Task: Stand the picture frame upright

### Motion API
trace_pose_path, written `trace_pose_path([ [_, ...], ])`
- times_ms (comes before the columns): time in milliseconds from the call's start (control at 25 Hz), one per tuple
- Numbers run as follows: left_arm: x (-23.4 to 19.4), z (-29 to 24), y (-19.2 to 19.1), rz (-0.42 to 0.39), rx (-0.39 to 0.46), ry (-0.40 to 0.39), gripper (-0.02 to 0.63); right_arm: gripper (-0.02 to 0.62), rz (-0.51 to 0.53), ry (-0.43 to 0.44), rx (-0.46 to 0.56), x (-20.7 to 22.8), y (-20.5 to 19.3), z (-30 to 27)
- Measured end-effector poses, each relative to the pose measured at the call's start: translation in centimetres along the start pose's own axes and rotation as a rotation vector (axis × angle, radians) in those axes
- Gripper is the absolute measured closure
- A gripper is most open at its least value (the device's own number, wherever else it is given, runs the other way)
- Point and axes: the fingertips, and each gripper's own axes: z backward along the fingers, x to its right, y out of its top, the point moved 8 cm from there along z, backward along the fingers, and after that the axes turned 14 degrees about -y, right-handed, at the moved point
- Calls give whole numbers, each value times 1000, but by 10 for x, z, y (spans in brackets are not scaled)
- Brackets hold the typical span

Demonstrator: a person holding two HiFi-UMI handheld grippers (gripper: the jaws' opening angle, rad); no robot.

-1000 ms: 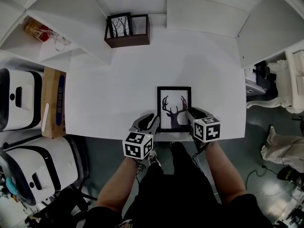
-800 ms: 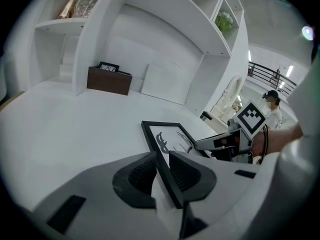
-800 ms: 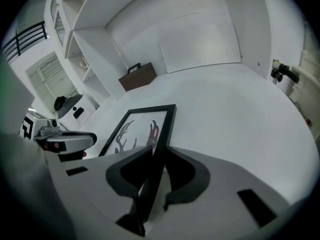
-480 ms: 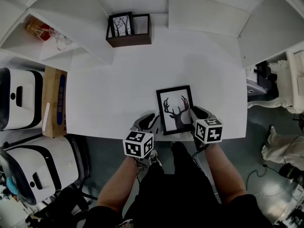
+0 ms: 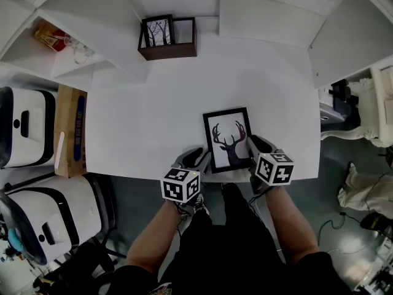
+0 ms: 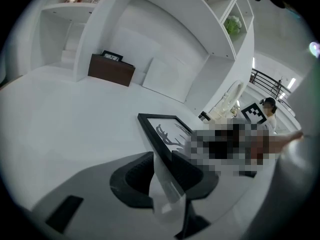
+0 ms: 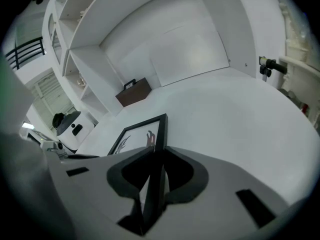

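Item 1, picture frame [image 5: 228, 140]: black border, stag print. It lies at the near edge of the tabletop [image 5: 153, 121], right of the middle, with its sides slightly askew to that edge.

Item 2, left gripper [image 5: 198, 157]: at the frame's left side, near edge. Its fingers [image 6: 132, 179] have just been opening; the frame's left rail runs between them, with a gap at the outer finger and no clamping.

Item 3, right gripper [image 5: 258, 145]: at the frame's right side. Its fingers [image 7: 180, 176] are closed on the right rail, pads pressed against both faces.

Item 4, brown box [image 5: 169, 39]: at the far edge, left of the middle, with a small framed picture [image 5: 158, 31] standing inside at its left end.

Item 5, cardboard box [image 5: 69, 131]: off the tabletop's left edge.

Open room: the tabletop is bare from the frame's far rail to the brown box. It is also bare from the frame leftward to the left edge, and in a narrower strip to the right edge.

Change from a second ago: the frame then lay square to the near edge; it now sits turned, far right corner farther away. The right gripper's marker cube sits a little farther right.
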Motion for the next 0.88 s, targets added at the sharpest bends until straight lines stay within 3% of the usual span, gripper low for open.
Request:
trace_pose_path([
  [560, 0, -16, -2, 269, 61, -160, 443, 535, -122, 52, -19, 5, 4, -1],
  [640, -3, -17, -2, 349, 85, -203, 443, 534, -129, 69, -14, 8, 5, -1],
  [800, -4, -20, -6, 590, 180, -329, 457, 534, -161, 105, -2, 11, 4, 0],
  [880, -6, -20, -5, 645, 219, -340, 457, 534, -172, 117, 5, 11, 4, 0],
])
